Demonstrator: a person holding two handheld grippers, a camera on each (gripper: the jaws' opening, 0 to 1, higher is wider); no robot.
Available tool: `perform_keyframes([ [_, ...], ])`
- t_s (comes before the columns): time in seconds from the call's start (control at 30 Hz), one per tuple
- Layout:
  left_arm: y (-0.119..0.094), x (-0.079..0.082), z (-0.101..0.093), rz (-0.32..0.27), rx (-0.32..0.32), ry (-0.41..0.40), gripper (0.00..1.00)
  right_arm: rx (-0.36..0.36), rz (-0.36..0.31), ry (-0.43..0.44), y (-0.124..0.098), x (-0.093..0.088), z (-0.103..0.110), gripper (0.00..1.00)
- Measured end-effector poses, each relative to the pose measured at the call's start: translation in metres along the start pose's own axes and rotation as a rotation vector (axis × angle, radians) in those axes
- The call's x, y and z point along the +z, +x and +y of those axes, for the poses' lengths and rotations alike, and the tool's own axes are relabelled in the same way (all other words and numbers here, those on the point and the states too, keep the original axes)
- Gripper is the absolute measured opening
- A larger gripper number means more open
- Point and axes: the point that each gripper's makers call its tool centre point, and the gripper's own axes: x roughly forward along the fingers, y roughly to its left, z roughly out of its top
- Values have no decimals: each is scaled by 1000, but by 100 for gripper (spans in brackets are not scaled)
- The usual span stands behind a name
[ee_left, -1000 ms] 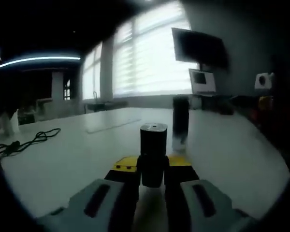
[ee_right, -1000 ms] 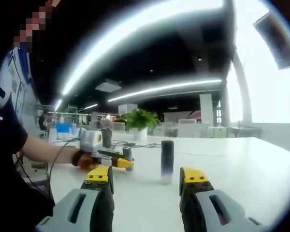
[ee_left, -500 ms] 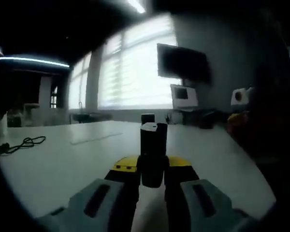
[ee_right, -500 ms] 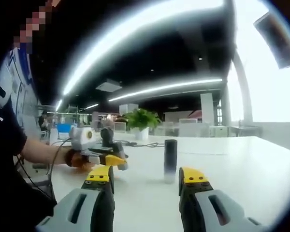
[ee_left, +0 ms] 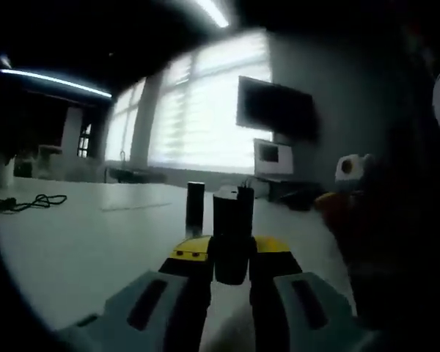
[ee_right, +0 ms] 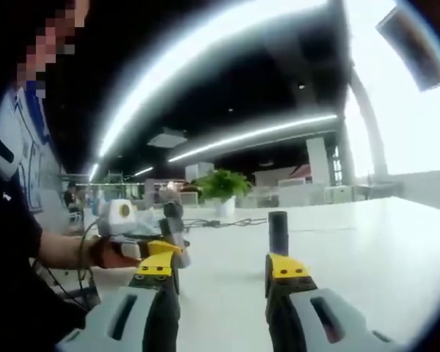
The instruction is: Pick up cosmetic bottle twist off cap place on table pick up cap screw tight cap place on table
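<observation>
Your left gripper (ee_left: 232,253) is clamped on a short dark cylindrical cap (ee_left: 232,233), held upright between the yellow-tipped jaws. The tall dark cosmetic bottle (ee_left: 196,208) stands on the white table (ee_left: 81,235), beyond that cap and just to its left, long axis vertical. That is the relation to watch: cap and bottle both upright, bottle ahead of the left gripper.

Your right gripper (ee_right: 224,268) has its jaws spread with nothing between them, and the bottle (ee_right: 278,232) sits beyond them, nearly over the right jaw. Judging by that, the free right gripper looks best placed to take the bottle.

The right gripper view gives you what the other lacks: the left gripper (ee_right: 143,246) seen side-on, left of the bottle, with your hand (ee_right: 106,253) on it. The left gripper view alone shows the grip on the cap clearly.
</observation>
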Motion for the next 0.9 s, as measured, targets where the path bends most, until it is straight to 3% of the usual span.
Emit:
perform_keyframes([
  [0.03, -1, 4, -1, -20, 27, -39, 10, -4, -2, -17, 0, 1, 4, 41],
  [0.17, -1, -3, -10, 5, 15, -22, 10, 1, -18, -20, -2, 8, 12, 42],
  [0.33, -4, -14, -8, 24, 28, -40, 10, -1, -21, -27, -3, 10, 17, 42],
  [0.43, -6, -22, -7, 54, 36, 50, 10, 8, -15, 12, -2, 7, 21, 41],
  [0.57, -4, -30, -8, 77, 44, 66, 10, 39, -15, 36, 1, 4, 35, 40],
  [0.63, -2, -25, -11, 47, 37, 54, 10, 44, -4, 10, 2, 4, 41, 41],
  [0.7, -1, -23, -13, 39, 46, -19, 10, 42, 0, -5, 3, 5, 43, 41],
  [0.9, 1, -27, -12, 39, 100, 33, 10, 16, 18, -39, 12, 7, 46, 38],
])
